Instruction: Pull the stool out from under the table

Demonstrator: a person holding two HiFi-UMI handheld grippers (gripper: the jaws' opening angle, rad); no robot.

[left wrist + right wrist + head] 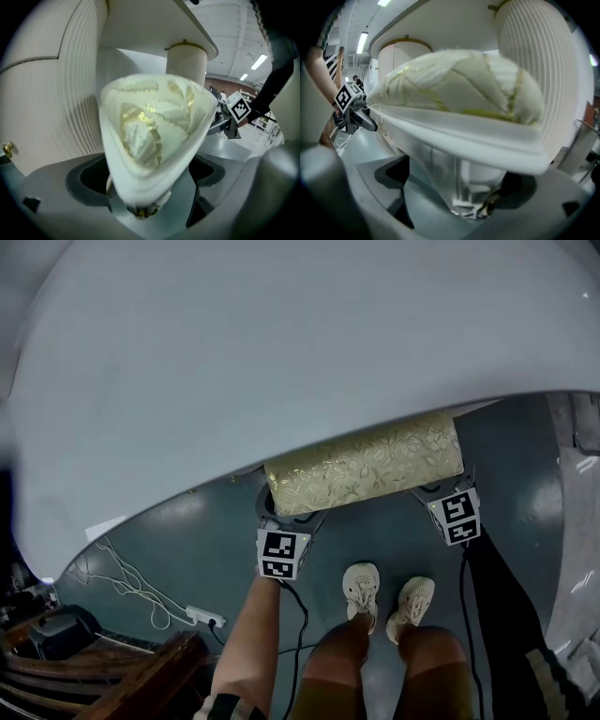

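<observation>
The stool [366,465], with a gold leaf-patterned cushion, pokes out from under the rim of the white round table [281,352]. My left gripper [286,514] is at the stool's left end and my right gripper [439,491] is at its right end. In the left gripper view the cushion's end [154,126] fills the space over the left gripper [140,208], whose jaws stand wide, with gaps on both sides. In the right gripper view the seat [459,98] and its white frame lie across the right gripper [473,206]. The fingertips there are hidden.
The person's feet [384,594] stand just behind the stool. White cables and a power strip [206,618] lie on the floor at left, beside dark wooden furniture [141,681]. Ribbed white table pedestals [187,61] [539,61] rise close behind the stool.
</observation>
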